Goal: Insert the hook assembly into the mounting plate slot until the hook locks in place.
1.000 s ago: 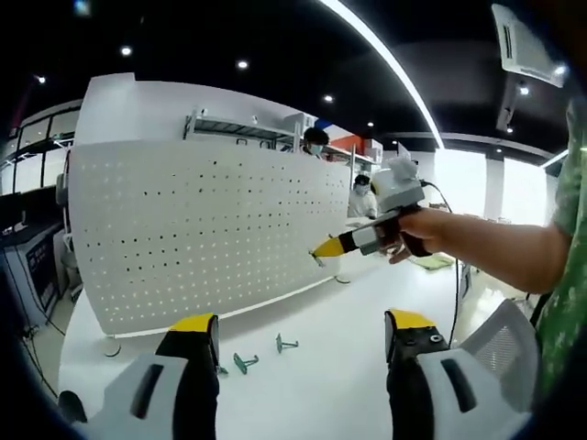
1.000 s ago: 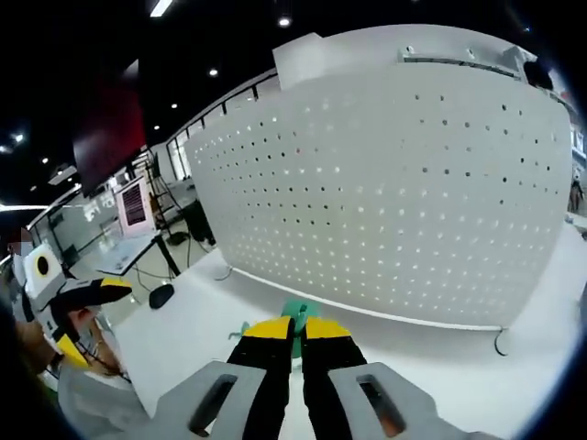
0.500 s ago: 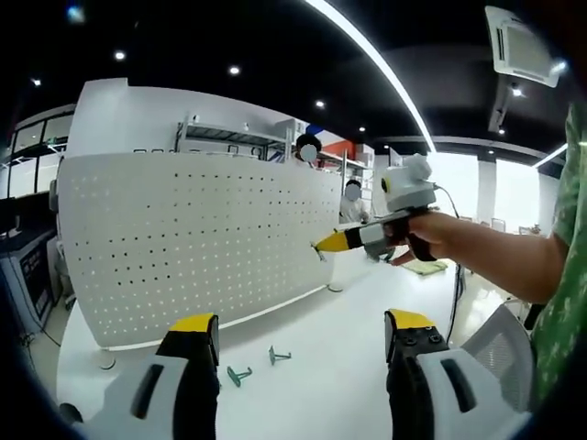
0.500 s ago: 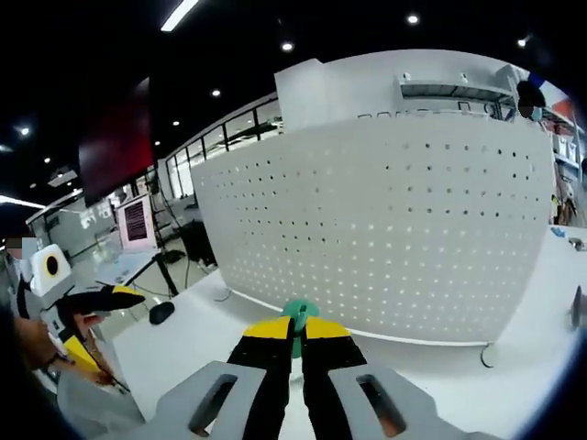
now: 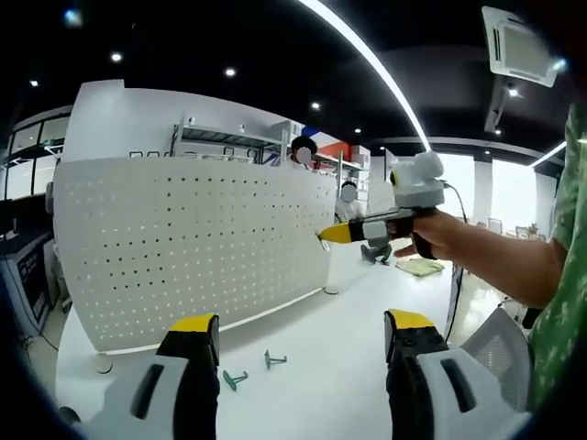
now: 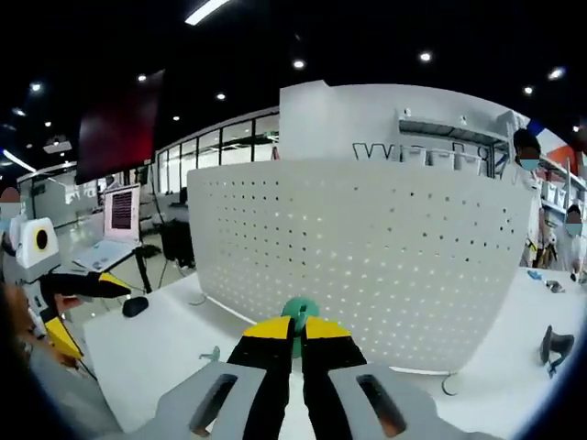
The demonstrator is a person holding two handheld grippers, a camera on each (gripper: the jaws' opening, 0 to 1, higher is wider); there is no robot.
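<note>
A green hook is pinched upright before the standing white perforated mounting plate, apparently not touching it.

A broad white tabletop carries everything. Standing upright on it, across the ten-to-twelve o'clock part of the left gripper view, is a tall white perforated metal pegboard panel, its lower edge meeting the surface along a pale strip. Two small green metal hooks lie flat on the white surface at about seven o'clock, near each other and just in front of the panel's base. In the right gripper view the same panel stands at centre, with another small green hook lying at eight o'clock and a dark, unclear object resting at four o'clock near the table's far end.
</note>
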